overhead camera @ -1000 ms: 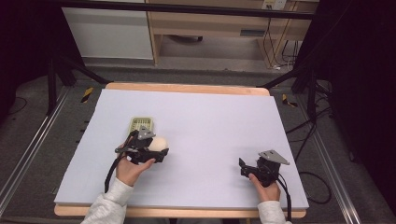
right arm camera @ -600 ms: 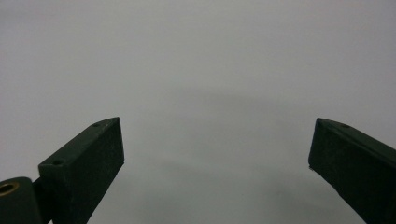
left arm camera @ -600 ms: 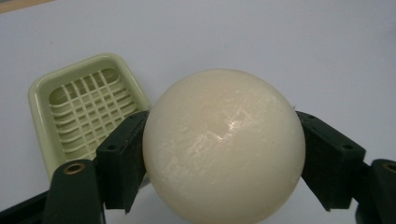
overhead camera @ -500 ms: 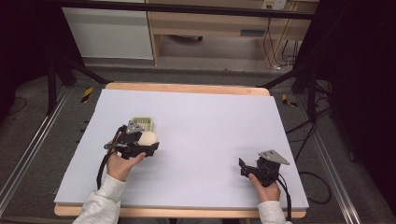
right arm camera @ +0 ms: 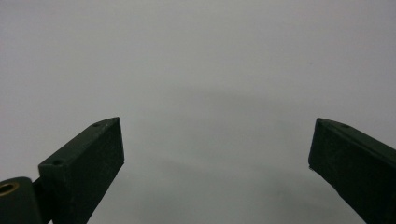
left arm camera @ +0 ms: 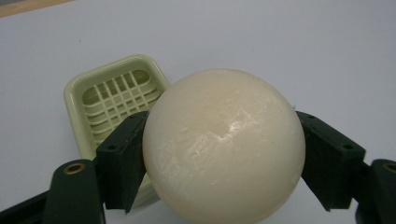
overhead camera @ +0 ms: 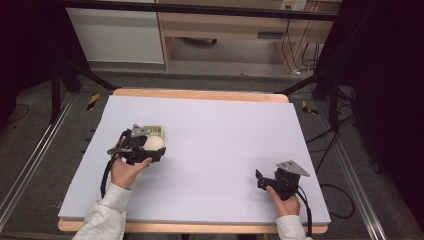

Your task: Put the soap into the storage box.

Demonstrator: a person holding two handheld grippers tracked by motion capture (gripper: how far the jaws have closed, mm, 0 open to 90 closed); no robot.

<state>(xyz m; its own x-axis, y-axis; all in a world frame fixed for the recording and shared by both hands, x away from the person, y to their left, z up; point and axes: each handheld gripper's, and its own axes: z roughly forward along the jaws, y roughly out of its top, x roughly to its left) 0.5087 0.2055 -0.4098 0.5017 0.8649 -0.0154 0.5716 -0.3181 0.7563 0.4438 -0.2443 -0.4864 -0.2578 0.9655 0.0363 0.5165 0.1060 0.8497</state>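
A cream round soap ball (left arm camera: 223, 145) sits clamped between the two black jaws of my left gripper (overhead camera: 153, 147). In the high view the soap (overhead camera: 154, 144) hangs at the left of the white table, just in front of a pale green slatted soap dish (overhead camera: 153, 132). In the left gripper view the dish (left arm camera: 112, 100) lies behind and to the left of the soap, with nothing in it. My right gripper (overhead camera: 260, 179) rests low at the front right of the table, its jaws wide apart over bare white surface (right arm camera: 210, 93).
The white board (overhead camera: 225, 130) lies on a wooden table with a strip of its edge (overhead camera: 200, 94) showing at the back. Black frame legs and cables stand on the floor to both sides. A wooden cabinet (overhead camera: 240, 25) is beyond the table.
My left gripper has carried the soap leftward and slightly away from the person, bringing it beside the green dish. The right gripper has stayed still.
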